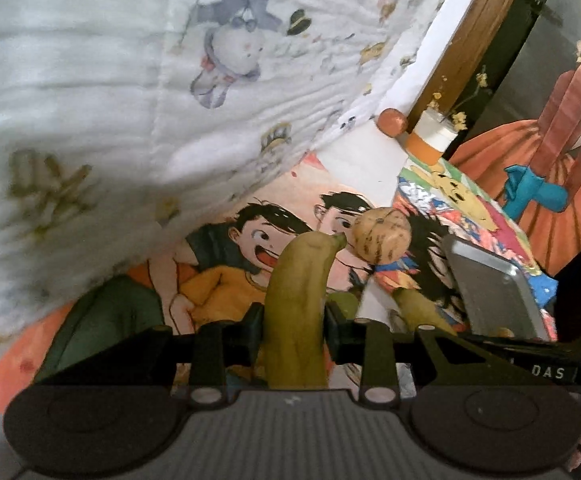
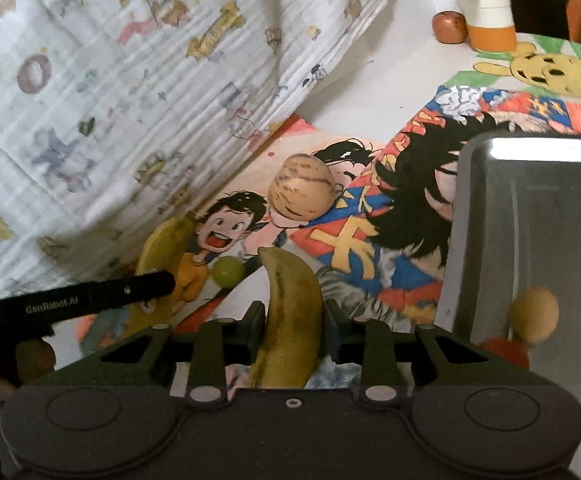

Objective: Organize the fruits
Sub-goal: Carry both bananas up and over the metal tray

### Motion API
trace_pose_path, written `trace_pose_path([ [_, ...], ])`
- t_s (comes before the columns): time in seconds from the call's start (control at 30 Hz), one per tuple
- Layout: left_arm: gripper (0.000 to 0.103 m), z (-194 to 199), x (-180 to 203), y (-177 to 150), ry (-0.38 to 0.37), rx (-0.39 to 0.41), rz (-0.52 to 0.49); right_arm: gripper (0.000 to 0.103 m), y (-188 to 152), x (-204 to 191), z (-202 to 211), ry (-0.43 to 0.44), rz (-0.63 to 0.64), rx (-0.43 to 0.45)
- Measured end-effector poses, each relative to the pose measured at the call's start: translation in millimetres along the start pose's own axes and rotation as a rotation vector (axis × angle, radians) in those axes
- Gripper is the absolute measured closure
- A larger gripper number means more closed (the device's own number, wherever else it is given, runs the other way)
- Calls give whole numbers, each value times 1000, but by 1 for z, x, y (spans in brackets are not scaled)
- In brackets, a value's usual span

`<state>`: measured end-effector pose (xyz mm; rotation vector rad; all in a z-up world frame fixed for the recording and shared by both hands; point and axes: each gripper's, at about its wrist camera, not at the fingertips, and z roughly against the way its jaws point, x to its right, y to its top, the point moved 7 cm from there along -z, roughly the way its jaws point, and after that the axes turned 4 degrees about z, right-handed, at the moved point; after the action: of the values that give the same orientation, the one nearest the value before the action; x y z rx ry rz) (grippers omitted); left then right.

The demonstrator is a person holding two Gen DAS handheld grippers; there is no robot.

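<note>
My left tongs (image 1: 294, 316) are clamped on a banana (image 1: 296, 304), its tip pointing twd the striped melon (image 1: 382, 238). My right tongs (image 2: 292, 316) are clamped on a 2nd banana (image 2: 290, 320), tip also aimed twd that melon (image 2: 302, 190). The right wrist view shows my left tongs' black finger (image 2: 102, 294) crossing in front of the 1st banana (image 2: 166, 248), which sits left of the melon and nearer me.

A green grape (image 2: 228, 272) lies on the cartoon-print counter (image 2: 370, 240), just in front of the melon, betw. the 2 bananas. Steel tray (image 2: 530, 232) sits right of the melon; a small tan round fruit (image 2: 534, 314) and something red-orange (image 2: 506, 350) are at its near end. Beyond the melon, well apart: a reddish-brown fruit (image 2: 449, 26) right beside an orange-and-white jar (image 2: 490, 20). A printed white cloth (image 2: 130, 80) lies left of the melon.
</note>
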<state>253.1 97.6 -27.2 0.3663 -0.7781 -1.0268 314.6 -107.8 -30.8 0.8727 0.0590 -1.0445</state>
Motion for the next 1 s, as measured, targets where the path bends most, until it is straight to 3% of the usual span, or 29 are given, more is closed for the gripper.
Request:
trace_pose_path([
  [0.23,68,20,25,-14,-52,6,-7,70,-11,3,43,33,-52,102],
  [0.47,68,29,63,-28,-119,-7,-40,71,-25,31,95,21,-135,218],
  [0.77,68,17,119,-54,-191,-70,-91,71,-57,76,122,-6,-237,238],
  [1.0,68,7,152,-70,-229,-114,-119,71,-74,102,154,-62,-234,296],
])
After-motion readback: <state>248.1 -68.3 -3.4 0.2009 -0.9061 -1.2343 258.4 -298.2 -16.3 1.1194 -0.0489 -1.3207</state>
